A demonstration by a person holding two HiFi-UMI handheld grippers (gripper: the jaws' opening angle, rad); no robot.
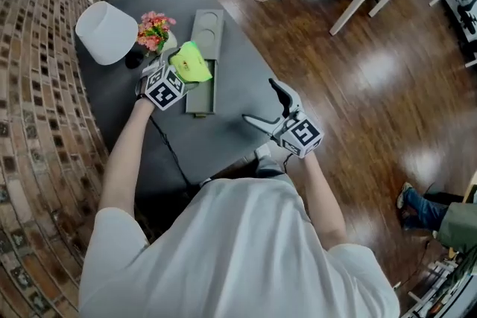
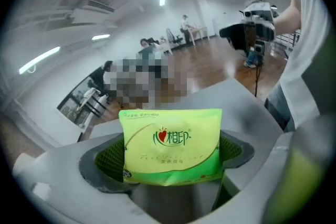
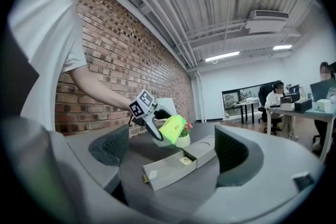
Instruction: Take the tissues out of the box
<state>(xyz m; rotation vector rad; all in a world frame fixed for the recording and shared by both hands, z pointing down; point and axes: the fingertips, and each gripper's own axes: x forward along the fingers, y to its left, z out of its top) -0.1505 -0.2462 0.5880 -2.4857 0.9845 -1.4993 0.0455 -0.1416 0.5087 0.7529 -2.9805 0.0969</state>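
A green tissue pack [image 1: 195,62] hangs in the air over the long grey box [image 1: 201,97] on the dark table. My left gripper [image 1: 181,69] is shut on it. In the left gripper view the pack [image 2: 170,144] stands upright between both meshed pads [image 2: 107,160], printed face toward the camera. The right gripper view shows the pack [image 3: 173,128] above the box [image 3: 168,170], whose tray is open with a small item lying inside. My right gripper [image 1: 266,106] is open near the table's right edge, empty, and aimed at the box.
A white lamp shade [image 1: 106,32] and a small flower pot [image 1: 154,30] stand just behind the box. A black cable [image 1: 168,145] runs across the table's near part. The table edge [image 1: 253,56] drops to a wood floor on the right. A brick wall is on the left.
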